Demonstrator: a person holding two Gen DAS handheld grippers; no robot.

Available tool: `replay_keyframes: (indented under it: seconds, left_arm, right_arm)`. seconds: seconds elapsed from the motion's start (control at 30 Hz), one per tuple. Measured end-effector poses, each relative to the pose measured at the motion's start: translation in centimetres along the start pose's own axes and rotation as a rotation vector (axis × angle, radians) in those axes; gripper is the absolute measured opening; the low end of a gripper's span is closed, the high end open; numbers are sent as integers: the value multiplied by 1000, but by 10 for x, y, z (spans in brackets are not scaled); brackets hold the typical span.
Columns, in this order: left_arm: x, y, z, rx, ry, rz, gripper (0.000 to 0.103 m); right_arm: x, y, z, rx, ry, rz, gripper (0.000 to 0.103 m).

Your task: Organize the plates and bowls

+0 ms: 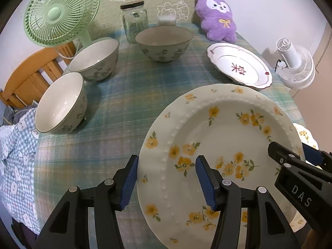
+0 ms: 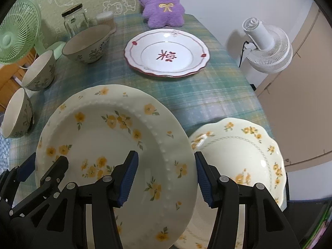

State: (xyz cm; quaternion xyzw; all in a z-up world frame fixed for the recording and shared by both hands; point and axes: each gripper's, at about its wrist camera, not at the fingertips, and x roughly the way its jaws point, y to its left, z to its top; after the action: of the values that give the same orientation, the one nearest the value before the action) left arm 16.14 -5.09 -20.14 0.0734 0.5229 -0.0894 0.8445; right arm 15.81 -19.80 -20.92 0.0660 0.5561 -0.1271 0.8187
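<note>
Both grippers are on the big yellow-flowered plate (image 1: 217,155) now, one at each side of it. The left gripper (image 1: 167,183) has its blue pads apart and straddling the plate's left rim, one pad outside the edge, one over the well; whether they are pressing yet is hard to tell. The right gripper (image 2: 166,179) stands the same way on the right rim, fingers apart with the edge between them.

The plate looks tilted, its right edge riding above the scalloped plate (image 2: 244,151), which sits at the near right corner of the counter (image 2: 207,101). That is the relation to watch: the scalloped plate lies just right of and partly under the big one, on the right gripper's side, so a stack there would likely be a short move to the right.

Further off, the red-trimmed plate (image 2: 166,54) rests at the far right, in front of the purple plush (image 2: 161,2). Three bowls (image 1: 62,103) (image 1: 95,61) (image 1: 164,43) line the left and far side, well apart from the plates and nearer the left gripper.
</note>
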Motion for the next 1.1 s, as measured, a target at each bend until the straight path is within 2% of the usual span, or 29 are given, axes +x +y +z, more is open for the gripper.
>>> replay_keyframes:
  seconds: [0.37, 0.73, 0.83, 1.1]
  left_arm:
    - [-10, -47, -6, -18, -4, -6, 56]
    - [-13, -101, -25, -23, 14, -13, 56]
    - [-15, -114, -27, -15, -6, -2, 56]
    - [-8, -136, -34, -23, 28, -11, 56]
  right_arm:
    - [-11, -50, 0, -11, -12, 4, 58]
    - [-9, -104, -18, -11, -7, -8, 58]
    - [-6, -116, -22, -11, 4, -9, 58]
    - [-1, -143, -31, 5, 20, -11, 58]
